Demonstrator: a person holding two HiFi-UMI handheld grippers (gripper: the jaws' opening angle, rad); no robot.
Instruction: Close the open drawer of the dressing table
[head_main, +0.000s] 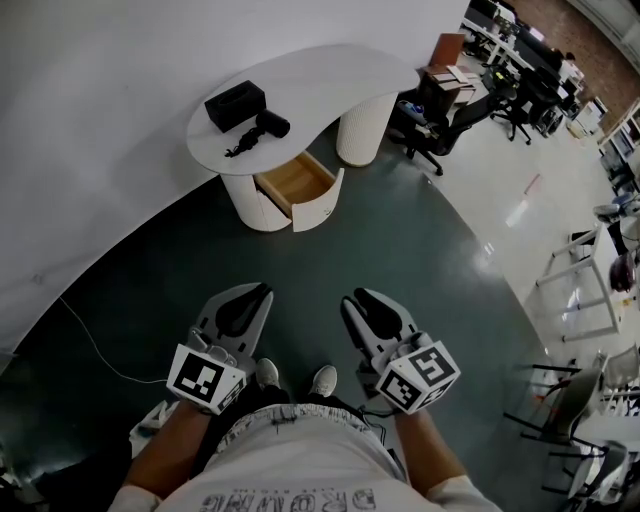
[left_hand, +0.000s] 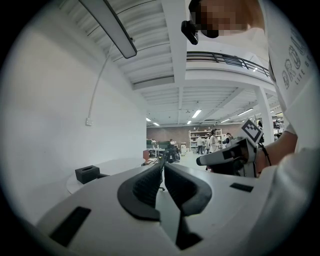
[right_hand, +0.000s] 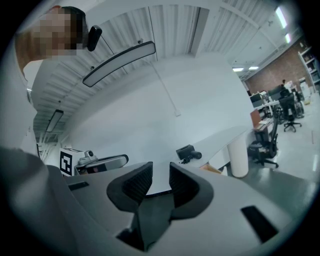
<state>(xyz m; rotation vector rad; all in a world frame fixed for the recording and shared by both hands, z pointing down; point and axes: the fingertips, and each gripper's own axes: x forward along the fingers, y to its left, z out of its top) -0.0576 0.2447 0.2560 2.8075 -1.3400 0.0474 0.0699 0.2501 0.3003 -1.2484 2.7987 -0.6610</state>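
Note:
The white dressing table (head_main: 330, 75) stands far ahead against the curved white wall. Its wooden drawer (head_main: 298, 183) is pulled out toward me, with its white front (head_main: 322, 208) angled to the right. A black box (head_main: 235, 105) and a black hair dryer (head_main: 262, 130) lie on the tabletop. Both grippers are held low near my body, well short of the table. My left gripper (head_main: 262, 292) (left_hand: 163, 161) has its tips together and holds nothing. My right gripper (head_main: 355, 300) (right_hand: 161, 167) stands open with nothing between its pads. In the right gripper view the table (right_hand: 225, 137) and drawer (right_hand: 212, 169) show ahead.
Dark green floor stretches between me and the table. A thin cable (head_main: 95, 350) trails across the floor at the left. Black office chairs (head_main: 440, 125) stand just right of the table. White frames and chairs (head_main: 585, 280) line the right side. My shoes (head_main: 325, 380) show below.

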